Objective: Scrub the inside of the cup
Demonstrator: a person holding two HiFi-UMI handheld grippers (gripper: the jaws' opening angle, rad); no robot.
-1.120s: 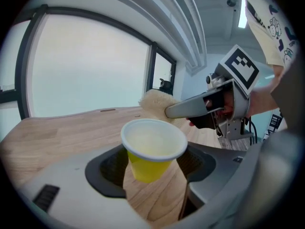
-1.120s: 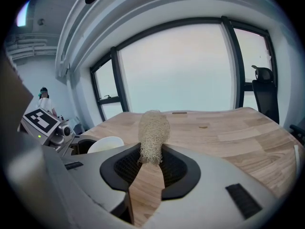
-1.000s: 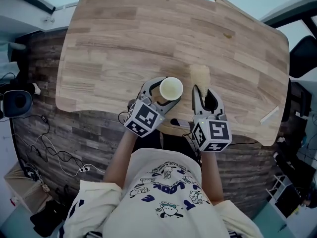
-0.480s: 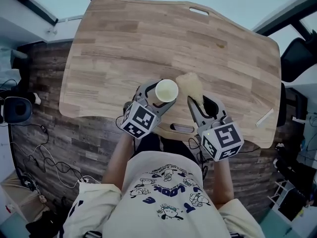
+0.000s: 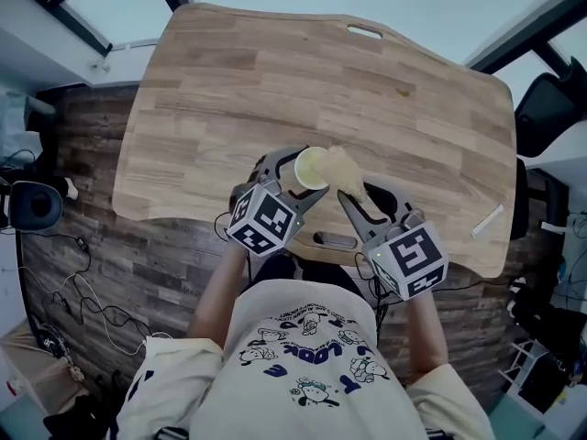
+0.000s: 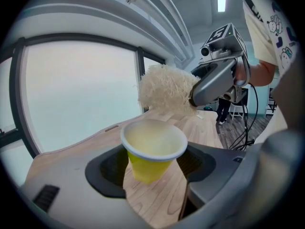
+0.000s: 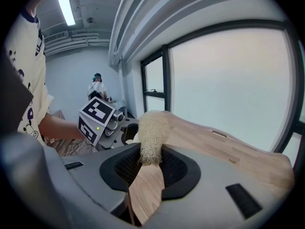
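A yellow paper cup [image 5: 310,167] stands upright above the table's near edge, with my left gripper [image 5: 295,180] shut on its body. In the left gripper view the cup [image 6: 151,155] sits between the jaws, its pale inside bare. My right gripper [image 5: 353,198] is shut on a pale fibrous loofah scrubber [image 5: 342,170]. The scrubber's free end lies against the right side of the cup's rim. Seen from the left gripper, the scrubber [image 6: 165,91] hangs just above and behind the rim. In the right gripper view the scrubber [image 7: 151,136] is pinched at its lower end.
The wooden table [image 5: 275,81] has a slot handle [image 5: 364,32] at its far edge and a white strip [image 5: 487,220] at its right edge. A dark chair [image 5: 548,108] stands at the right, cables [image 5: 83,282] lie on the floor at the left. A person [image 7: 96,87] stands far off.
Both grippers have risen. The right gripper swung the scrubber left, from a gap beside the cup until it meets the rim. The cup stayed in the left jaws.
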